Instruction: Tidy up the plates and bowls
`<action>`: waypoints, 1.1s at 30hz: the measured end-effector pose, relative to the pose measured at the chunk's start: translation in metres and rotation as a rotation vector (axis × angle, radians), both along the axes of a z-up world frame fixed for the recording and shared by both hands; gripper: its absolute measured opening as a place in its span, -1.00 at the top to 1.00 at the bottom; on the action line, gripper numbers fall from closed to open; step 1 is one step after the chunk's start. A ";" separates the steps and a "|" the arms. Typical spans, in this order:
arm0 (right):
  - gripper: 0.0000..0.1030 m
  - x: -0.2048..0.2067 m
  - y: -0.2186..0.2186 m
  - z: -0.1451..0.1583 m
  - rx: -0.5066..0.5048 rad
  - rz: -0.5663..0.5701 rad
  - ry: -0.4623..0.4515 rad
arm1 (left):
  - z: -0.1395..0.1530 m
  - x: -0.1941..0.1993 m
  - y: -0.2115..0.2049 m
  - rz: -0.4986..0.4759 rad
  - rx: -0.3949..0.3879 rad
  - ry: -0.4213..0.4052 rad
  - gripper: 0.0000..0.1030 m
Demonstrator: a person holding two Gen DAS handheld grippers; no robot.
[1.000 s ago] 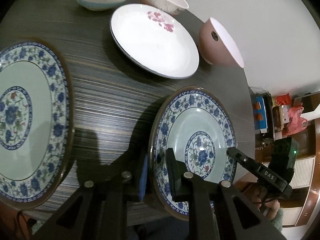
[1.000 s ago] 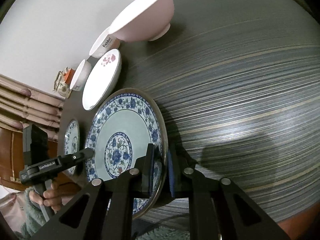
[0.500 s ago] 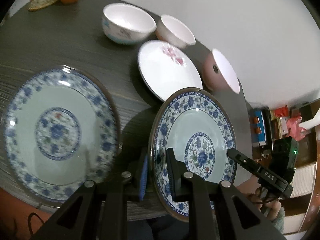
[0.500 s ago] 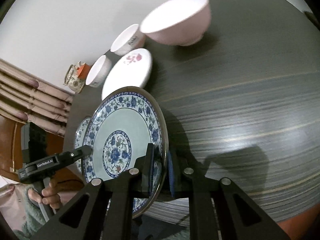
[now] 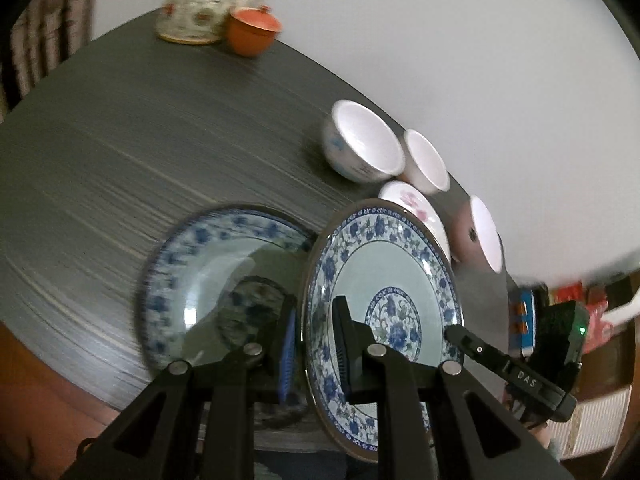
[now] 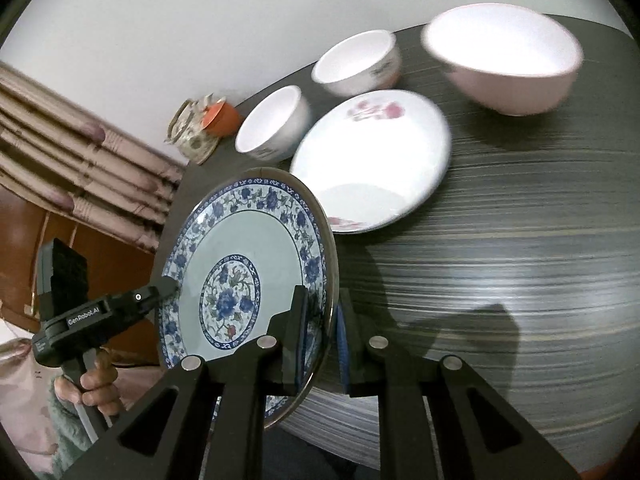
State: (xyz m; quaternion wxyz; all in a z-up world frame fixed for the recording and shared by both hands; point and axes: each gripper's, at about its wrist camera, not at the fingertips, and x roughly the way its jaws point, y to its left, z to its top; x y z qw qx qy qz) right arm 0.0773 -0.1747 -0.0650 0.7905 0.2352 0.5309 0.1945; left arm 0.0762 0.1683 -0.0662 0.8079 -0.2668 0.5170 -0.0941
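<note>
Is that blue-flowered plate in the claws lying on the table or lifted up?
Lifted: the blue-flowered plate hangs tilted, both claws pinching opposite rim edges.

We see a blue-and-white floral plate (image 5: pixel 384 280) tilted up, clear of the dark striped surface (image 5: pixel 120 152), with a claw clamped on its rim at either side. A matching plate (image 5: pixel 208 276) lies flat just beside it. Behind them rests a white plate with pink flowers (image 6: pixel 372 168). Two white bowls (image 6: pixel 274 124) (image 6: pixel 358 62) stand upright side by side beyond it. Close to the white plate is a larger pink bowl (image 6: pixel 508 64) with a white inside, also upright.
</note>
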 end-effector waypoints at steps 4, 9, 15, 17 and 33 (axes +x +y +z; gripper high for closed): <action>0.73 0.013 0.034 -0.001 -0.011 0.043 0.002 | -0.006 -0.004 0.024 0.055 -0.002 0.010 0.69; 0.73 0.028 0.070 -0.005 -0.035 0.088 0.006 | -0.019 -0.010 0.058 0.121 -0.007 0.036 0.69; 0.73 0.031 0.092 -0.019 -0.054 0.116 0.033 | -0.033 -0.017 0.068 0.150 0.005 0.070 0.69; 0.73 0.032 0.097 -0.024 -0.059 0.118 0.046 | -0.037 -0.019 0.071 0.153 0.010 0.077 0.69; 0.71 0.032 0.112 -0.038 -0.095 0.127 0.075 | -0.048 -0.004 0.055 0.154 0.071 0.105 0.69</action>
